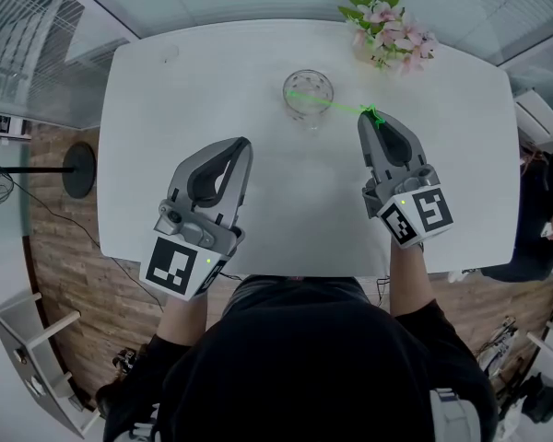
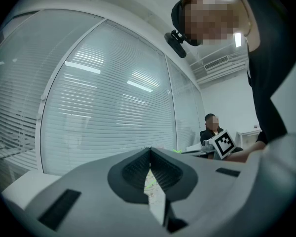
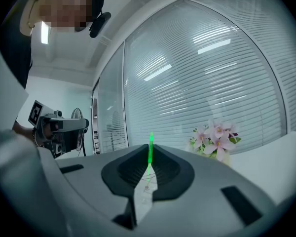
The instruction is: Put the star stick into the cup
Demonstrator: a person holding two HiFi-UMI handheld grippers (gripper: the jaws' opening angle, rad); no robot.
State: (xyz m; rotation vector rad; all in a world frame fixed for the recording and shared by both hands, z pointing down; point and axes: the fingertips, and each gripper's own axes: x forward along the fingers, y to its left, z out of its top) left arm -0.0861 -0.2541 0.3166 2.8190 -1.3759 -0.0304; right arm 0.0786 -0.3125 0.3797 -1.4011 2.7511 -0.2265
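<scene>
— Where is the star stick (image 1: 336, 105)?
— Pinched in the right hand-held gripper (image 1: 376, 118), its left end over the cup (image 1: 288, 90), far-centre on the table (image 1: 286, 201).
— The left hand-held gripper (image 1: 244, 143)?
— Jaws together, empty.

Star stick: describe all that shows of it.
The star stick is a thin, bright green rod, plastic by its look. The right gripper pinches one end in its shut jaws, where a small green shape shows. It reaches out above the white table, its free end over the mouth of the clear cup; whether it touches the glass cannot be told.
</scene>
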